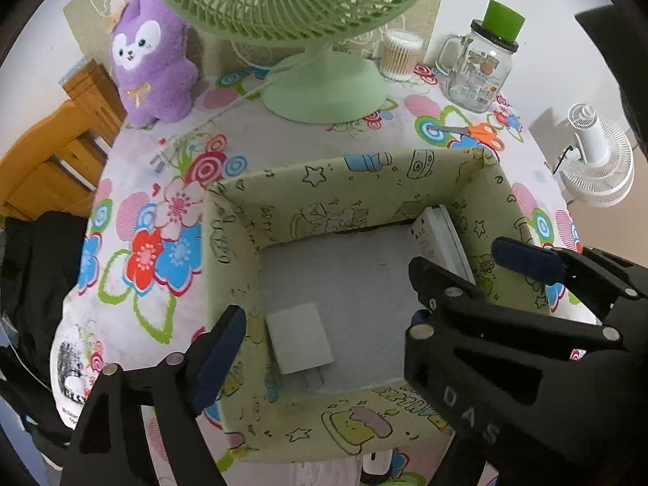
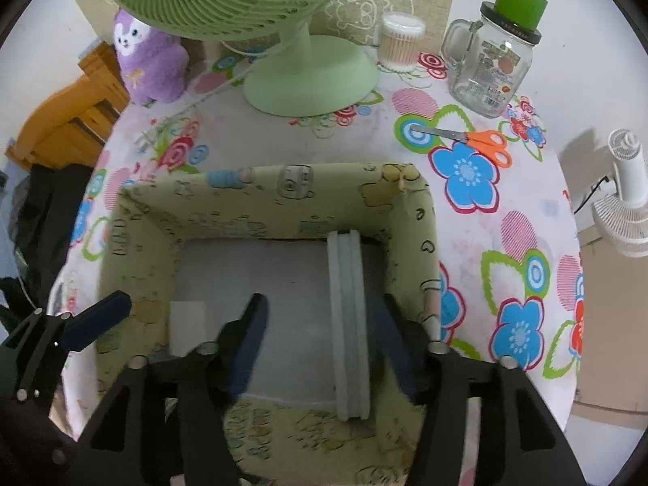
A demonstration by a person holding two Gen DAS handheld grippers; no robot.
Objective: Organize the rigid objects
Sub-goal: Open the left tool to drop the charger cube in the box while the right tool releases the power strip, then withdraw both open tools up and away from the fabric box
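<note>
Both tools spread over the fabric storage box (image 2: 279, 198): left tool (image 1: 324, 303) above white charger (image 1: 299, 338), right tool (image 2: 328, 324) astride upright power strip (image 2: 348, 324), pads apart.

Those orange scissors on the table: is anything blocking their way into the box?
Nothing visible does. The scissors lie on bare tablecloth just past the box's far rim, and the box is open on top.

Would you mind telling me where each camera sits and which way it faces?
Left wrist: on the left gripper, looking steeply down into the box at the charger; its fingers and the right gripper show.
Right wrist: on the right gripper, above the white slab; the left gripper's finger shows.
Shared: box, fan, scissors.
</note>
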